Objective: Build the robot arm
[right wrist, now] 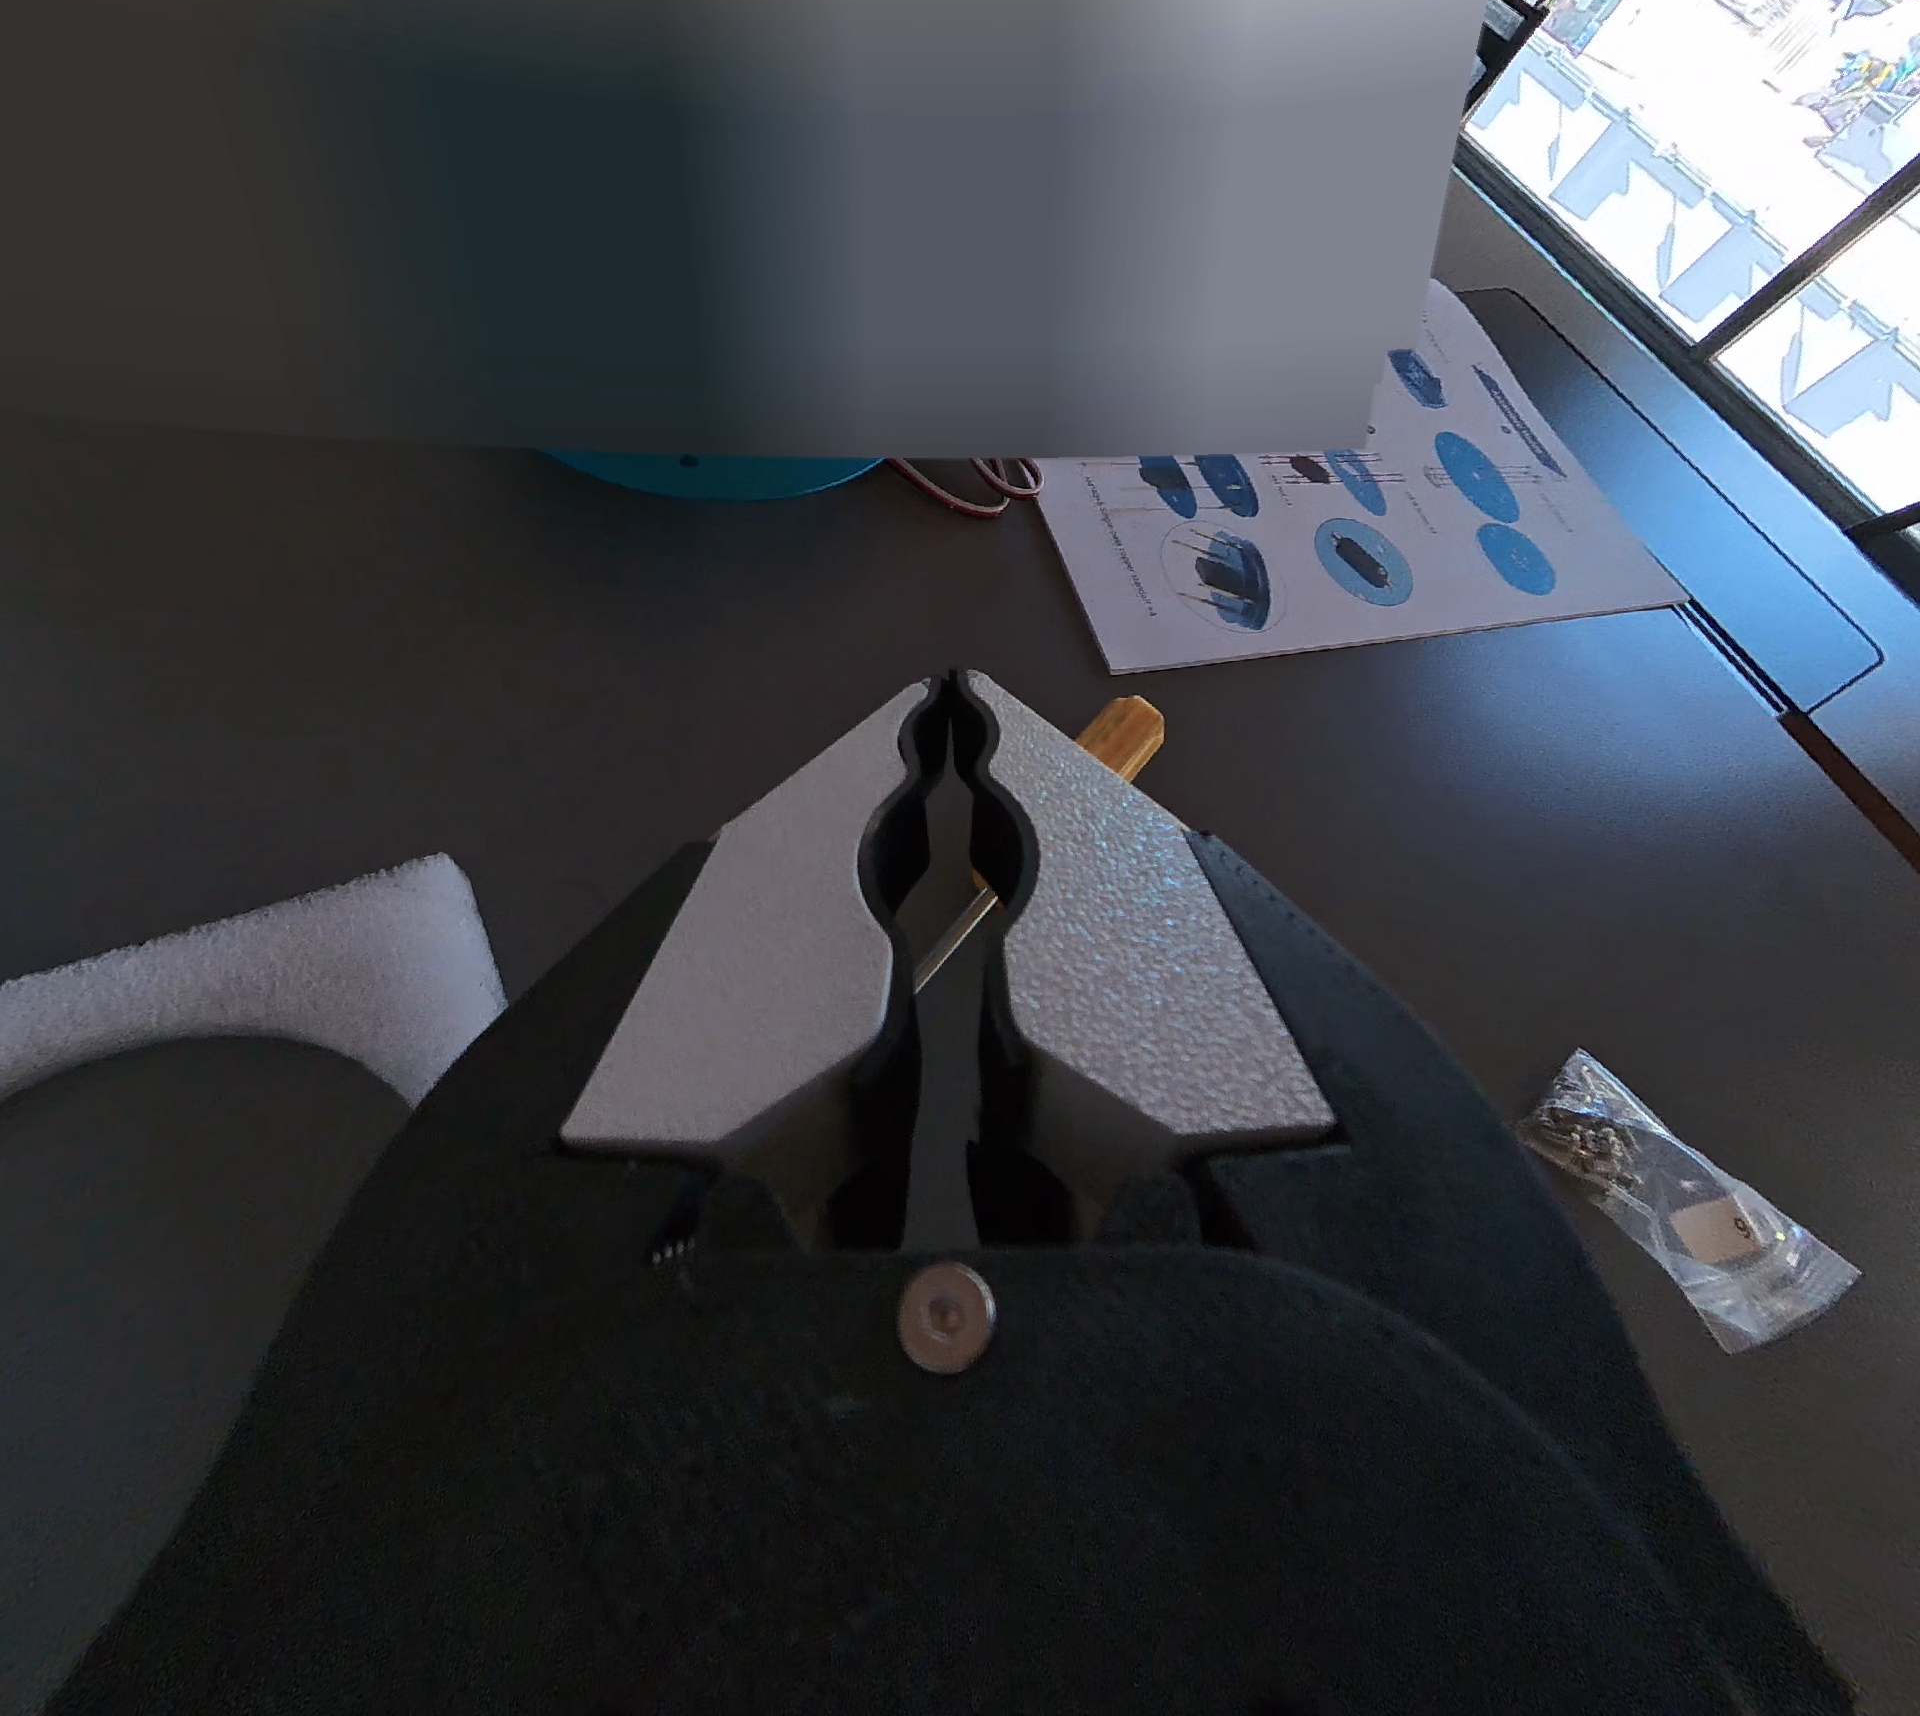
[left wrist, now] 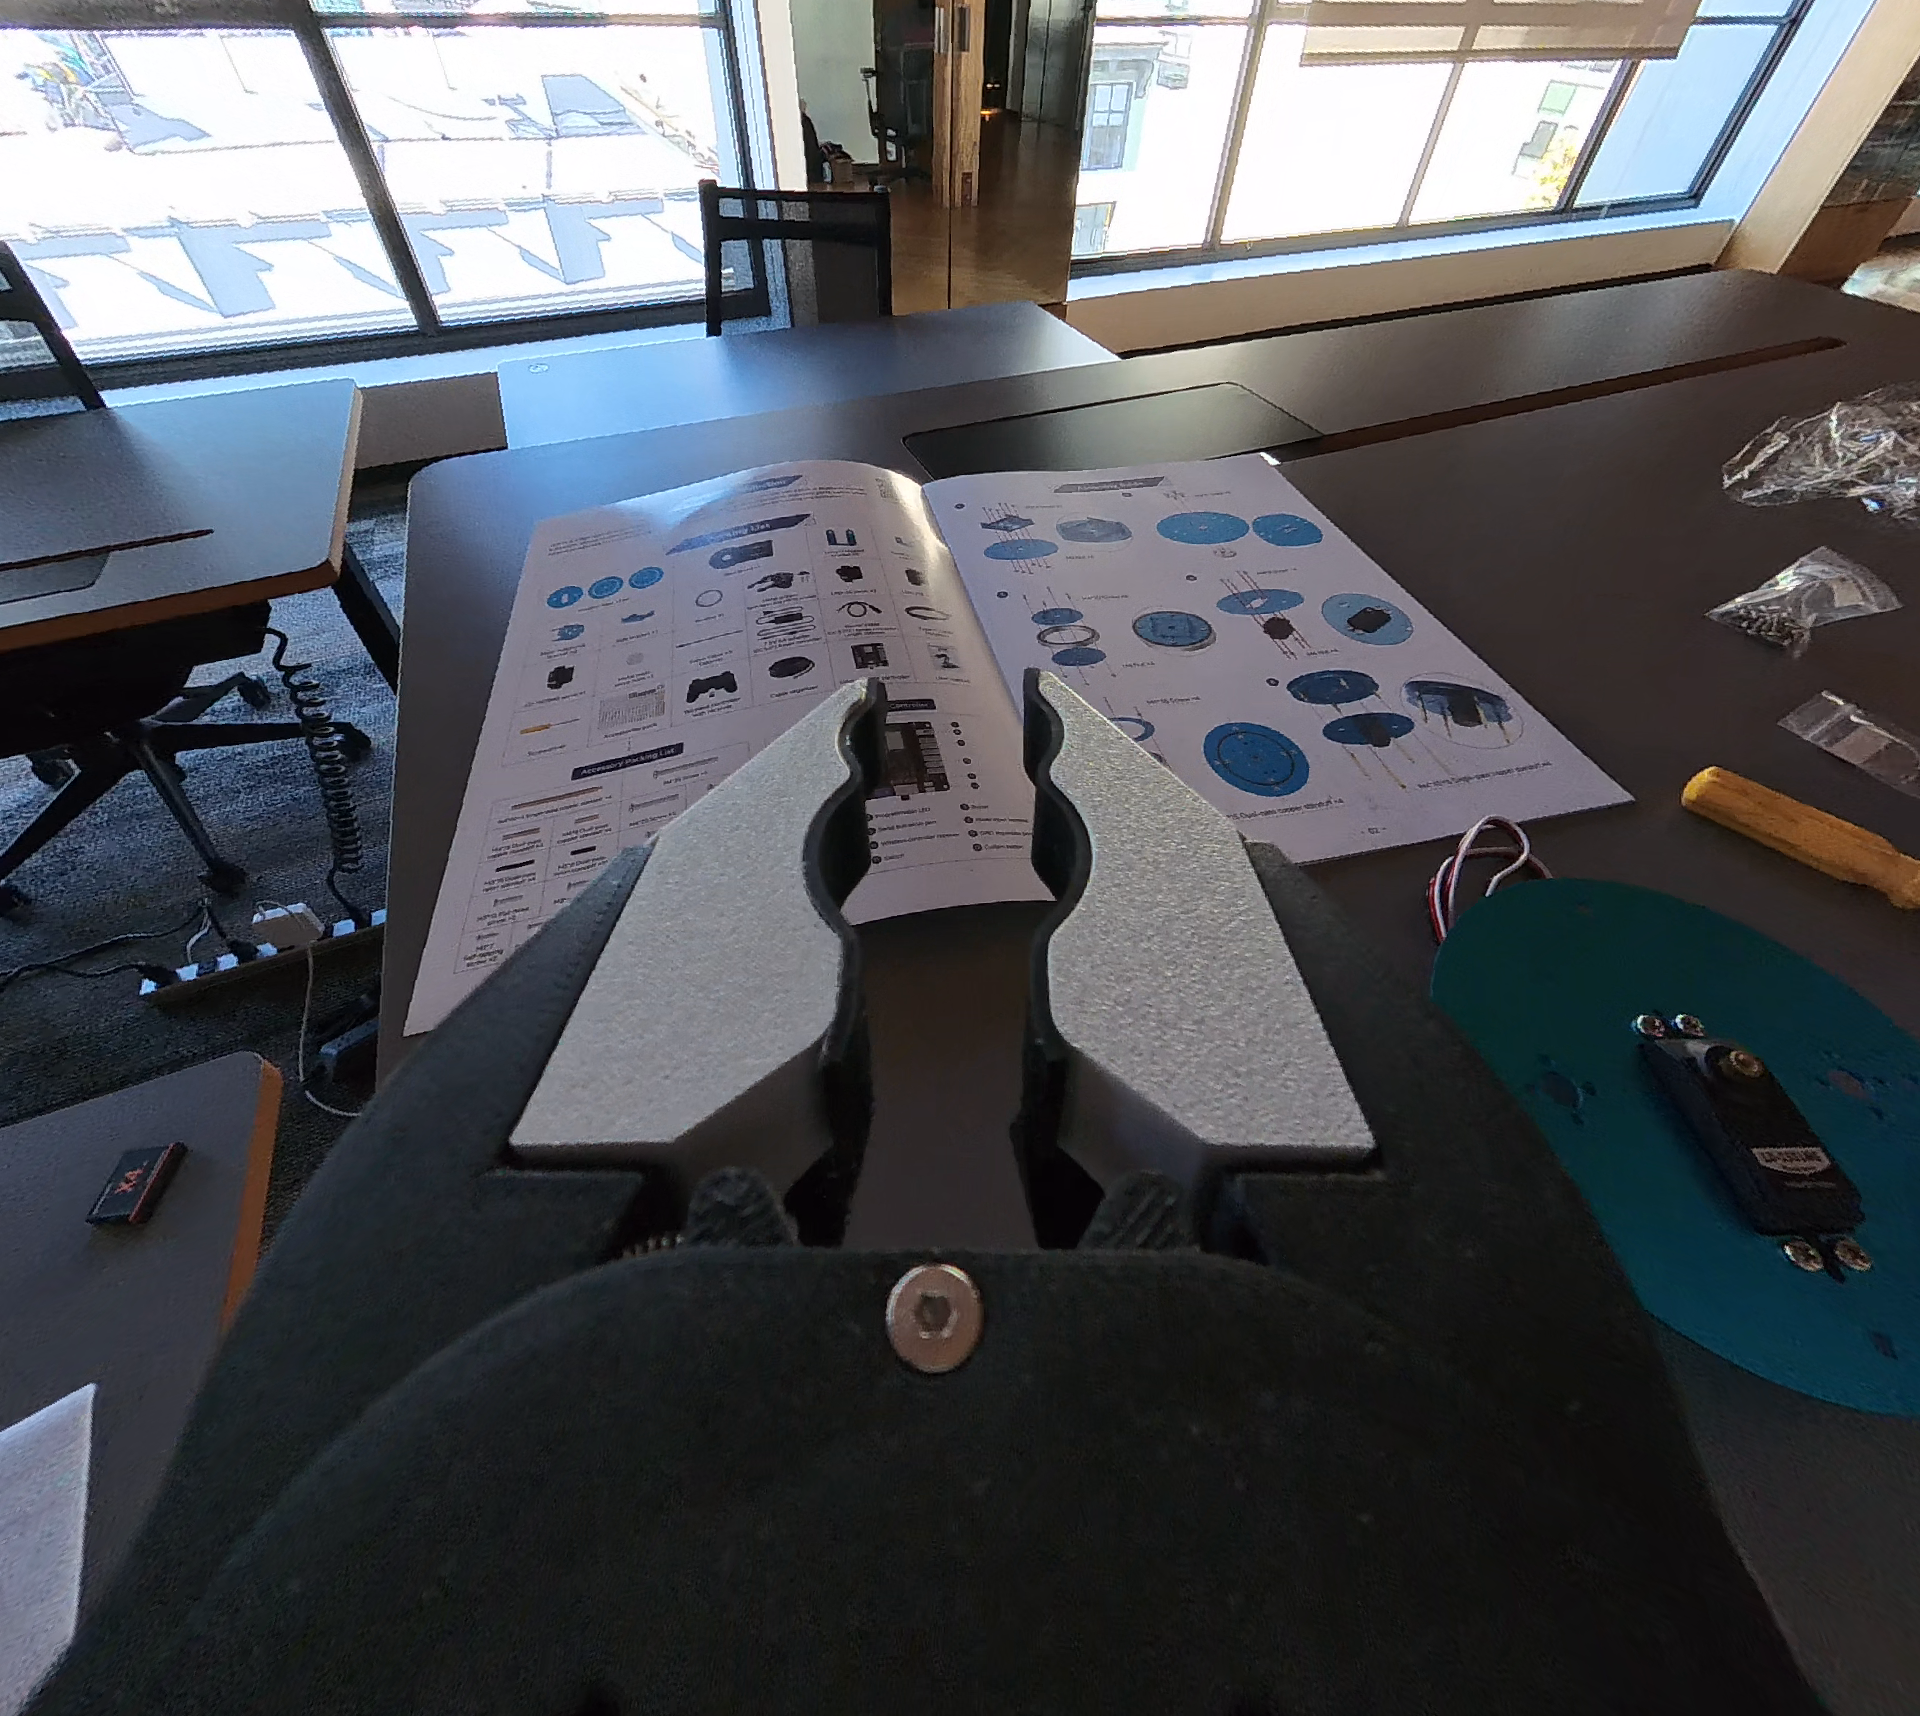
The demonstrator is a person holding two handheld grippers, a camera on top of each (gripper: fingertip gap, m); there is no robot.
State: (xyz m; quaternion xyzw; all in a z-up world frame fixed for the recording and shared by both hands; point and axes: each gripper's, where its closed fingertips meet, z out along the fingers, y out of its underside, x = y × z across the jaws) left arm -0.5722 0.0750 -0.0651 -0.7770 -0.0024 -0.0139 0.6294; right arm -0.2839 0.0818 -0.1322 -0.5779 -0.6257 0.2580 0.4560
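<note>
A: Hovering over the dark matte table [left wrist: 1558, 440], the left gripper [left wrist: 945, 690] is spread and empty above the open white instruction booklet [left wrist: 1143, 586]. A round teal plate carrying a black servo [left wrist: 1538, 991] lies right of its jaws.

B: The right gripper [right wrist: 954, 679] is pinched tip to tip, seemingly on nothing. A yellow-handled screwdriver [right wrist: 1122, 724] lies beneath its jaws, with a clear plastic screw bag [right wrist: 1600, 1136] off to the right.

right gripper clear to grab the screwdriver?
Probably yes: the screwdriver lies bare on the table right under the right gripper, nothing over it. The gripper is shut, so it must open first.
</note>
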